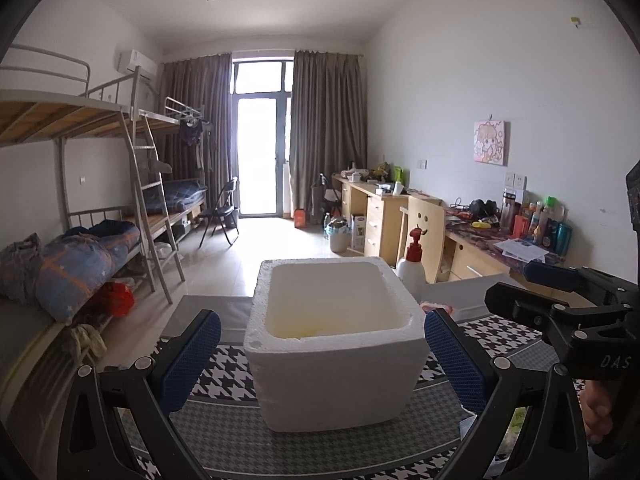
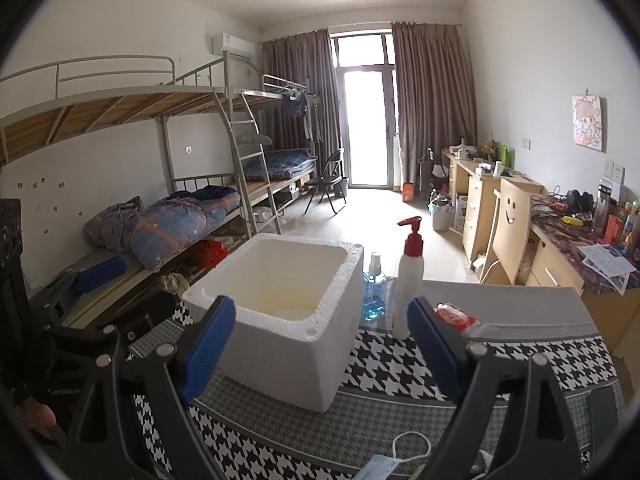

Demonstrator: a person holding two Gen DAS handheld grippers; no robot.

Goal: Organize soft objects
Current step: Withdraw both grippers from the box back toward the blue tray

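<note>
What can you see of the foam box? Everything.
The foam box is white expanded polystyrene with thick walls, rounded corners and a crumbled, chipped rim. It has no lid and looks empty, with a yellowish stain inside near the bottom. It stands upright on the houndstooth cloth, left of the pump bottle. Neither gripper touches it.

Left gripper (image 1: pixel 322 354) held low, jaws spread wide, blue pads (image 1: pixel 188 364) well apart, nothing clamped. Right gripper (image 2: pixel 324 354) likewise wide, gripping nothing, its pads (image 2: pixel 210 350) apart. A hand (image 1: pixel 596 412) shows behind the right gripper's black frame.
</note>
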